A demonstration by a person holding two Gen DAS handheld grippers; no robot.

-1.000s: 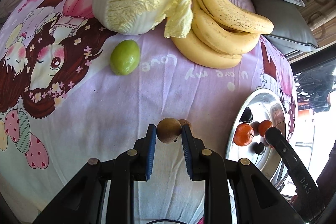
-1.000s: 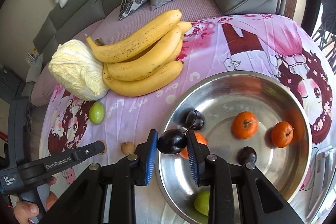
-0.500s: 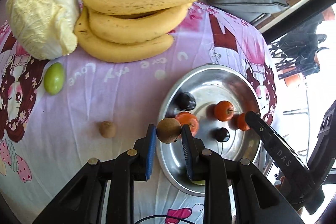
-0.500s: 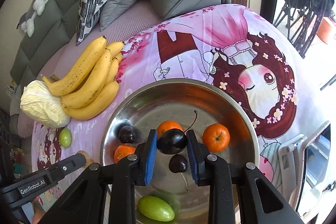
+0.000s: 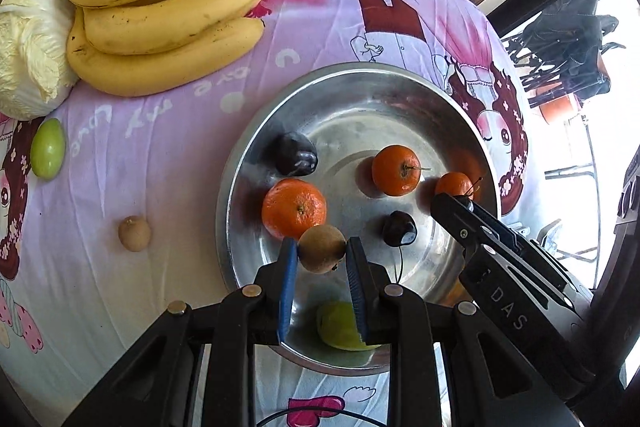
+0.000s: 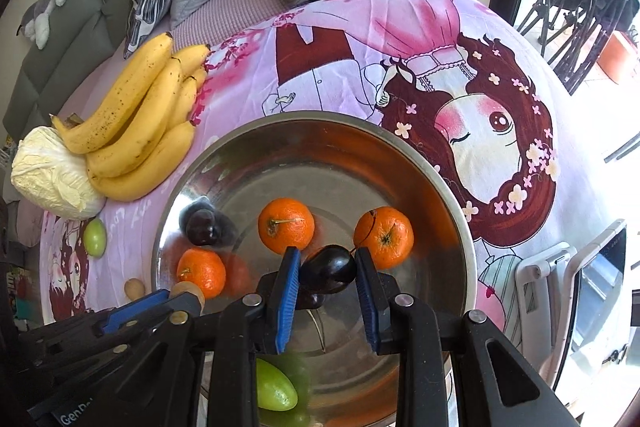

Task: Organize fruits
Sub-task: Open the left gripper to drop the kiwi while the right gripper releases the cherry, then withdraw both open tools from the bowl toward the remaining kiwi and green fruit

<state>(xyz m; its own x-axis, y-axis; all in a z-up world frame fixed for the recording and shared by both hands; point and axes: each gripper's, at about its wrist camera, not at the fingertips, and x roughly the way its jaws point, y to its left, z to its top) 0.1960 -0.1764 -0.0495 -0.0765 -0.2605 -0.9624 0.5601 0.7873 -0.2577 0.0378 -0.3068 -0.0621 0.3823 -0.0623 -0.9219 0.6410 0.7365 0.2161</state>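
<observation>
Mid-task: both hand-held grippers loaded over the bowl, nothing released yet.
Left hand-held gripper (image 5: 322, 254) clamps a brown fruit (image 5: 322, 248), right hand-held gripper (image 6: 328, 269) a dark plum (image 6: 329, 268); steel bowl (image 5: 360, 83) at frame centre already holds tangerines, plums, green fruit. Bananas (image 5: 168, 7), green fruit (image 5: 48, 149), small brown fruit (image 5: 135, 233) left outside.

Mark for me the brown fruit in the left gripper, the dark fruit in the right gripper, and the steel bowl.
brown fruit (image 5: 322, 248): left wrist view, middle of its rounded face.
dark fruit (image 6: 329, 269): right wrist view, centre of its glossy skin.
steel bowl (image 5: 360, 75): left wrist view, far rim.
</observation>
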